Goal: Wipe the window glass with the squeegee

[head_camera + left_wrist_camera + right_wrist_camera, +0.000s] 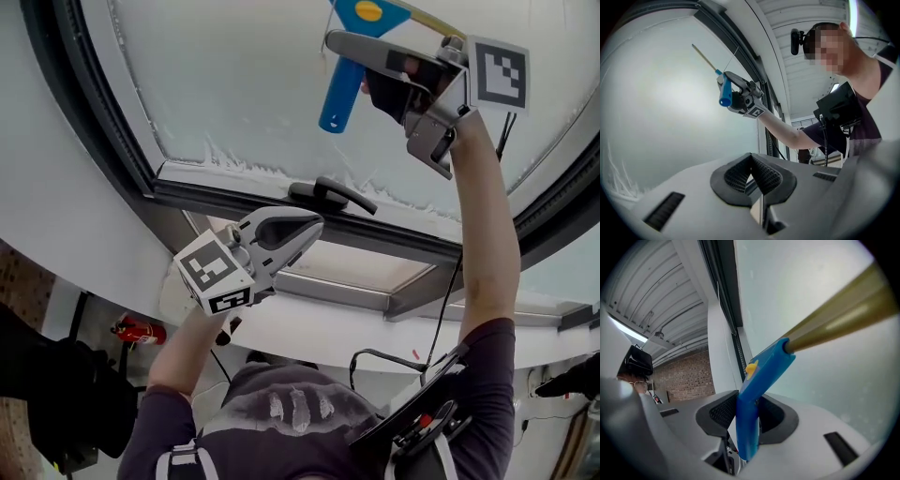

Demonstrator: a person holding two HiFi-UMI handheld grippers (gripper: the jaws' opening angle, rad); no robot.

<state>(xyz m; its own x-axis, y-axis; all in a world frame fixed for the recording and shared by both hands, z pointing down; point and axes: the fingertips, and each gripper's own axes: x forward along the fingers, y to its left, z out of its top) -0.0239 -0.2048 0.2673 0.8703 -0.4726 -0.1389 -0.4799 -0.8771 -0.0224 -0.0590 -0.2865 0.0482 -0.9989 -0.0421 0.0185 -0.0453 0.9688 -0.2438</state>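
Head view: the right claw (361, 66) is up at the glass (244, 75), clamped on the blue handle of the squeegee (337, 98), with the handle's end pointing down. The left claw (314, 225) sits lower, near the black window handle (328, 195).

Left gripper view: its jaws are clenched together with nothing between them. The squeegee shows far up the pane.

Right gripper view: the blue handle stands between the jaws, both pads on it. A brass-coloured bar (834, 319) runs up to the right before the glass.
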